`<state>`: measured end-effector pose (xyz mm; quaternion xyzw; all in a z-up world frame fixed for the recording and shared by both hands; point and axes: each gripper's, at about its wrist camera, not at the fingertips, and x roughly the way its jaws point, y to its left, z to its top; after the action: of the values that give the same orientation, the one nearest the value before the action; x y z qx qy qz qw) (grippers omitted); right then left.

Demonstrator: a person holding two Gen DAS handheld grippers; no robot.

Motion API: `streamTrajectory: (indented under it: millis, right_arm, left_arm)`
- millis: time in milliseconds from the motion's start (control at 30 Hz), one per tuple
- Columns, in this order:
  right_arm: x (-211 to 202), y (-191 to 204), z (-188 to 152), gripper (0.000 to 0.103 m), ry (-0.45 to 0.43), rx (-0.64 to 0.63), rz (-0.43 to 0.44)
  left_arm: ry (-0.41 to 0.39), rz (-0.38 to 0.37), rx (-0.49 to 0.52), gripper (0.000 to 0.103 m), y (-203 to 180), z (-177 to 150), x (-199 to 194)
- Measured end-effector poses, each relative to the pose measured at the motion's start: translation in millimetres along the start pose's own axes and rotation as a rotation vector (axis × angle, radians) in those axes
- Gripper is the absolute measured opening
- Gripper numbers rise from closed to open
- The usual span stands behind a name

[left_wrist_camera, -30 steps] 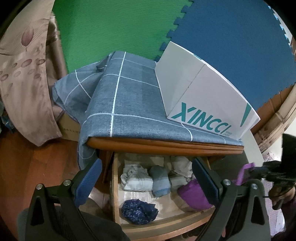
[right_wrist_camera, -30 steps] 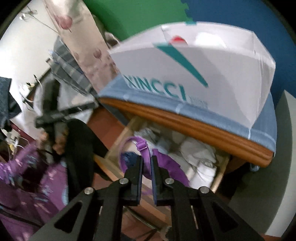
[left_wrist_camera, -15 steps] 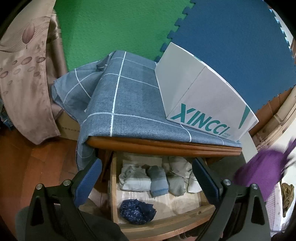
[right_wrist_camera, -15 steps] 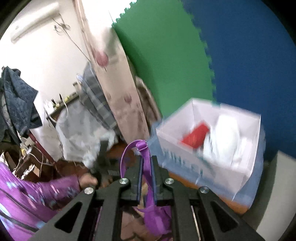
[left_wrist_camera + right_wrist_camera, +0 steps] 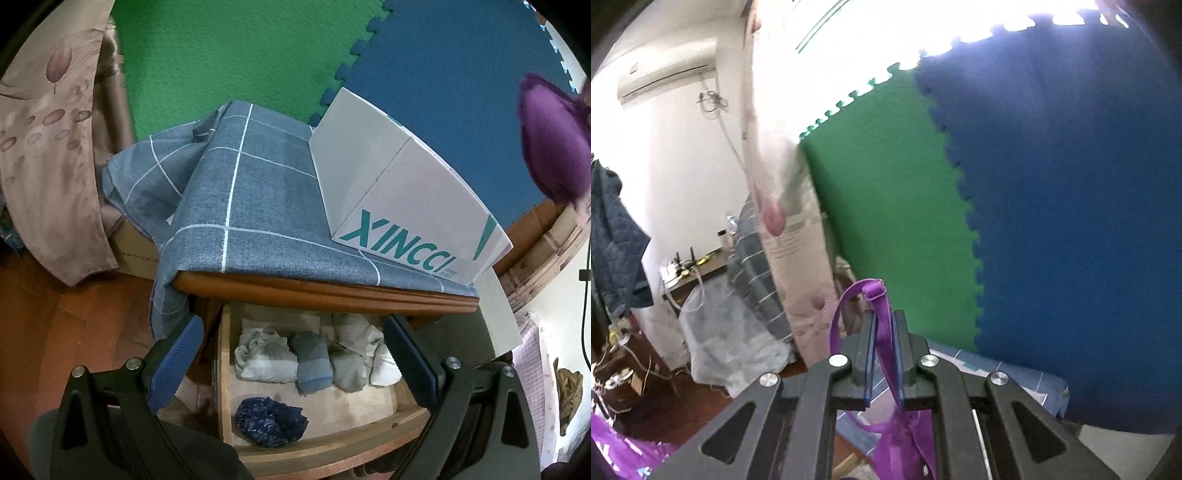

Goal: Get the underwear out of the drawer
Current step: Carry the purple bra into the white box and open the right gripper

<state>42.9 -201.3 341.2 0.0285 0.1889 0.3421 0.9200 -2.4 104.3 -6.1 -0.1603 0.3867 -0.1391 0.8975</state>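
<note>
The purple underwear (image 5: 886,332) is a bra-like piece with a thin strap and a small slider. The right gripper (image 5: 884,325) has its jaws pressed together on the strap, which loops up at 12 o'clock above the fingertips, while the rest of the cloth hangs below them. From the left wrist view the same purple garment (image 5: 554,140) appears blurred at 2 o'clock, high in the air, well apart from the drawer (image 5: 332,446).

The left gripper (image 5: 291,365) holds nothing; its two blue-padded fingers stand wide apart in front of the open drawer. The drawer's front edge lies at 6 o'clock, and its wooden floor is bare in the middle. The cabinet top above it carries a checked blue cloth (image 5: 258,206) and one white box (image 5: 402,206) at 1 o'clock.

Inside the drawer I count about four pale folded bundles (image 5: 310,362) in a row at the back, though the right one is partly hidden, and one dark blue crumpled piece (image 5: 269,424) alone near the front.
</note>
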Motion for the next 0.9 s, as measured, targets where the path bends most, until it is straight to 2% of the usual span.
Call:
streamTrajectory:
  millis: [200, 500, 900]
  right_arm:
    - [45, -47, -2, 0.008, 0.044, 0.032, -0.102]
    - [91, -119, -45, 0.008, 0.143, 0.142, -0.196]
    - [137, -135, -67, 0.008, 0.247, 0.111, -0.256]
  left_arm:
    - [0.004, -0.007, 0.000, 0.096, 0, 0, 1]
    - [0.013, -0.005, 0.015, 0.097, -2, -1, 3]
    - [0.025, -0.004, 0.024, 0.097, -5, -1, 6]
